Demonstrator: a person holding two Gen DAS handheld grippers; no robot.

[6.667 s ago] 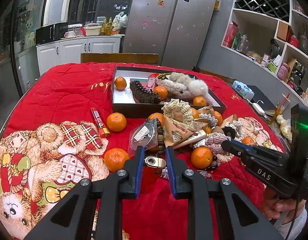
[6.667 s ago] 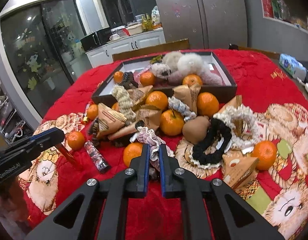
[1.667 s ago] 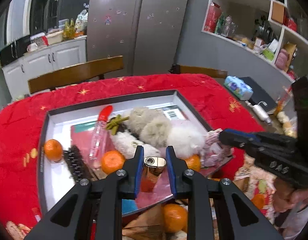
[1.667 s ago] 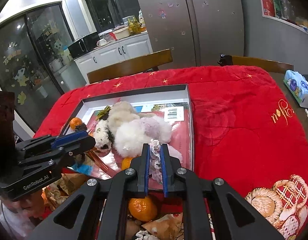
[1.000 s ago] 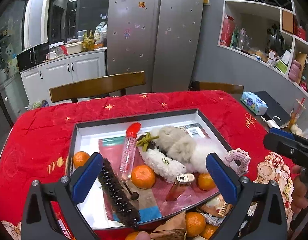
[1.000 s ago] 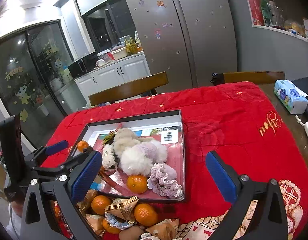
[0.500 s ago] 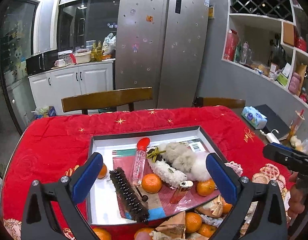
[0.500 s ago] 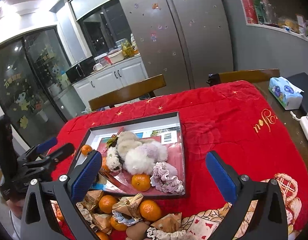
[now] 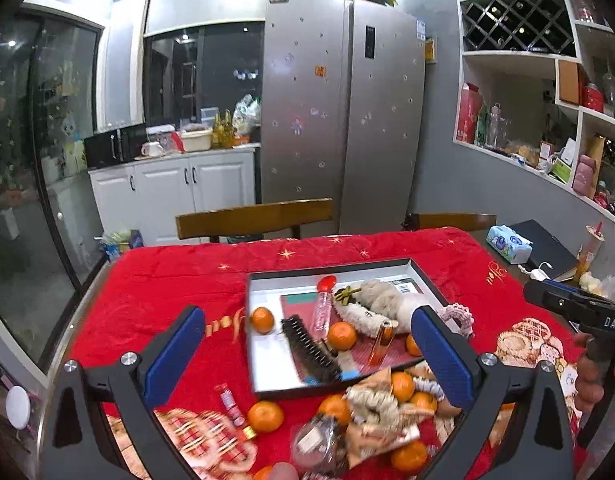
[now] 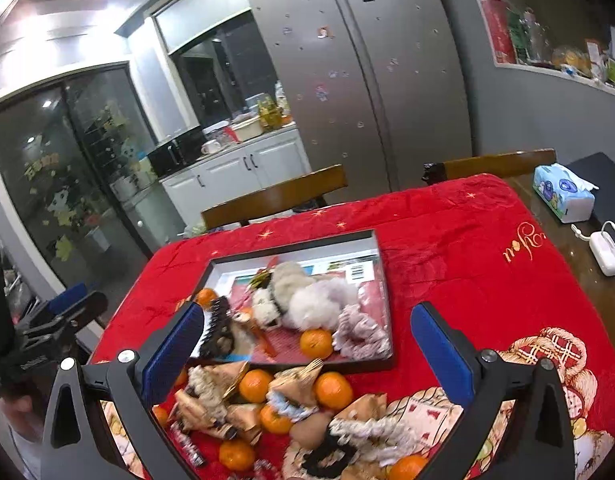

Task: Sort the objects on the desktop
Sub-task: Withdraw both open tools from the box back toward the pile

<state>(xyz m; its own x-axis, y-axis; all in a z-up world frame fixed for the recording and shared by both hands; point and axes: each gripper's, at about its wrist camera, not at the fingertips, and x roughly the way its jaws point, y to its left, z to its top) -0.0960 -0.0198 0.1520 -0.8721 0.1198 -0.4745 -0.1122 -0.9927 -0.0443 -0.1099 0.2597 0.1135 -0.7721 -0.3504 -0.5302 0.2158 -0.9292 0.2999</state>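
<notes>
A dark-rimmed box [image 9: 254,360] lies on the red cloth and shows in the right wrist view too [image 10: 383,312]. In it lie a gold lighter [image 9: 379,342], a pink scrunchie [image 10: 359,336], fluffy toys [image 10: 307,296], a black comb [image 9: 309,352], a clear tube [image 9: 322,308] and oranges [image 9: 341,336]. My left gripper [image 9: 307,352] is wide open and empty, held high above the table. My right gripper [image 10: 307,348] is wide open and empty, also high. A pile of oranges, paper packets and scrunchies [image 10: 291,404] lies in front of the box.
A red lip balm tube [image 9: 229,400] and a loose orange [image 9: 265,416] lie left of the pile. Two wooden chairs [image 9: 253,216] stand behind the table. A tissue pack [image 10: 563,196] and a white charger [image 10: 605,248] sit on bare table at right.
Both grippers let go of their loads, the lighter and the pink scrunchie, which now lie in the box. Both have opened wide and pulled up and back from the box.
</notes>
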